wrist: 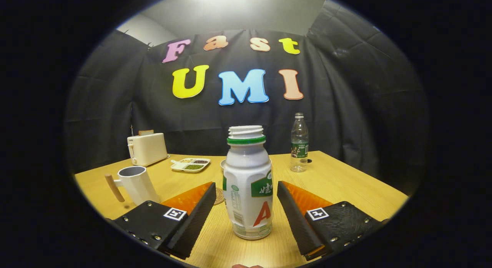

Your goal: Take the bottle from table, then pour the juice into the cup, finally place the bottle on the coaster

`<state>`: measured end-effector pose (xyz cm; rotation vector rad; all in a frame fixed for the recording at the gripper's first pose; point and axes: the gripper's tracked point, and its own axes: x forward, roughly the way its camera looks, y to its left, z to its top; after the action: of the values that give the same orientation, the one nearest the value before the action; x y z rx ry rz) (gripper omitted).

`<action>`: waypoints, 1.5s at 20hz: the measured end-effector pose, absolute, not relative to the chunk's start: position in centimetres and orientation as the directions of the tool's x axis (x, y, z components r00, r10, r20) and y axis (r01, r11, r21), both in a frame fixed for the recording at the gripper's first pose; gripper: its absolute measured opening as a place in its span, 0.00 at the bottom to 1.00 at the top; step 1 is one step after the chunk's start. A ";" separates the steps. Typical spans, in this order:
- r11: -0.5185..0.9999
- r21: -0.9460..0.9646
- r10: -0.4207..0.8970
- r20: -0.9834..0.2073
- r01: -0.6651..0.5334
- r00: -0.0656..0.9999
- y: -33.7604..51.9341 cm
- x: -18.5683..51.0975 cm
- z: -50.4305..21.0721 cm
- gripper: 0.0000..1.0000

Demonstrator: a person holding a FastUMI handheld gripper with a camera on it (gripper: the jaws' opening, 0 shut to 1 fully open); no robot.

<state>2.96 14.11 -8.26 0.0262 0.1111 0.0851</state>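
We're seeing the bottle [248, 183] blocking most of the coaster [219, 196] and a bowl-like rim [222, 164] behind it. The divided dish [190, 164] contents are too small to identify. The tongs' [246, 210] rear ends are getting cut off.

One white plastic juice bottle with a green neck ring [248, 183] stands uncapped between the spread fingers of one hand-held gripper [246, 206], untouched. Also on the wooden desk [346, 183]: one clear water bottle [299, 143], one white mug with a wooden handle [136, 183], one cream toaster [147, 148], one white divided dish [190, 164], one round woven coaster [219, 196].
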 end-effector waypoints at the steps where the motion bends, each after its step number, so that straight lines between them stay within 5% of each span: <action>1: 0.996 0.045 0.079 -0.111 -0.075 0.991 14.2 3.2 -8.4 0.98; 11: 0.999 0.033 -0.033 -0.088 0.036 0.996 14.6 5.3 -8.6 0.97; 13: 0.998 0.015 -0.053 -0.095 0.054 0.994 14.3 5.4 -8.7 0.88; 14: 0.998 0.018 -0.054 -0.094 0.056 0.994 14.4 6.0 -9.0 0.74; 30: 0.964 -0.252 0.054 -0.103 -0.079 0.993 17.5 4.8 -6.8 0.71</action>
<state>4.77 17.51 -6.82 -0.2590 0.0959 0.0677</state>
